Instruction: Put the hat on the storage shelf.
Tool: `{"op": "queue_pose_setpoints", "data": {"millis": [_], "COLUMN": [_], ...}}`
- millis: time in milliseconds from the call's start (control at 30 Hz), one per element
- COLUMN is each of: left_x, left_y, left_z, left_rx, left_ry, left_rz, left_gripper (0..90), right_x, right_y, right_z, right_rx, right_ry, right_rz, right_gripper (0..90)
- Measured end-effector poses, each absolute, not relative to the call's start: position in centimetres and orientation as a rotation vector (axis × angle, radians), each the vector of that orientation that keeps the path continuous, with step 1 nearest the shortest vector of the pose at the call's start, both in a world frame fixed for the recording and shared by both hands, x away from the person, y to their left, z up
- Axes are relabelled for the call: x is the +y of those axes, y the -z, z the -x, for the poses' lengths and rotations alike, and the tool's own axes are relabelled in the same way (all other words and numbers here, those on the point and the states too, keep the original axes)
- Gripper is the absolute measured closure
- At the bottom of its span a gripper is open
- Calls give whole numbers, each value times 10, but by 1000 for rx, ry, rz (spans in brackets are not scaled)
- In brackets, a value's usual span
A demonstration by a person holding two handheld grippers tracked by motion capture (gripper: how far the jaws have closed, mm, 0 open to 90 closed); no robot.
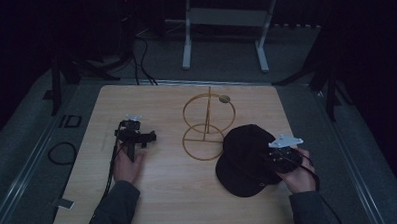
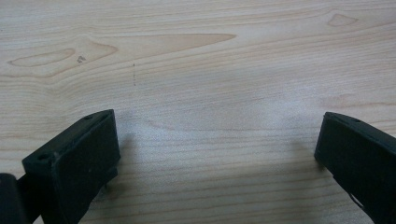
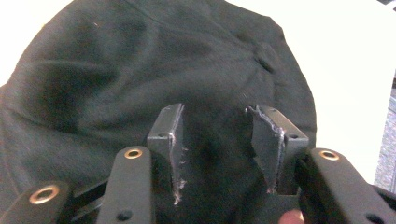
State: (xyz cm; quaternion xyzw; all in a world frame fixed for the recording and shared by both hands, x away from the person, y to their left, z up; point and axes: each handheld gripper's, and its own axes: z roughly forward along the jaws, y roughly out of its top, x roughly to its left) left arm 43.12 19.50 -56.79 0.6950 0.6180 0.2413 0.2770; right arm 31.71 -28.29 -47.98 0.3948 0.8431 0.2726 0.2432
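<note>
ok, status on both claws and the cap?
Left claw open, over bare table. Right claw partly closed, black cap fabric between its jaws. Gold wire stand just left of cap.

In the high view the right gripper [image 1: 268, 157] lies over the black cap [image 1: 243, 155], so its jaws sink into the dark cloth and cannot be told apart from it. In the right gripper view the cap runs off the left and bottom edges, and whether cloth is caught between the jaws is unclear. The room beyond the counter [image 1: 164, 193] is too dark to read. The small round piece [image 1: 225, 98] on the gold wire stand [image 1: 207, 126] is too small to identify. Both sleeves are cut off by the bottom edge.
</note>
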Motion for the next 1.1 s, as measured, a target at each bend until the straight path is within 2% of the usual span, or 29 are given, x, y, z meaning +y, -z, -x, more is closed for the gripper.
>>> {"op": "queue_pose_setpoints", "data": {"millis": [533,1100], "left_x": [195,195], "left_y": [568,568], "left_z": [-432,-432], "left_rx": [1657,1656], "left_ry": [-647,-646], "left_rz": [-1870,-1871], "left_gripper": [0,0], "right_x": [-254,-224], "right_y": [465,455], "right_z": [-342,-347], "right_rx": [2546,2734], "right_ry": [-703,-608], "right_rz": [-977,-962], "right_gripper": [483,341]}}
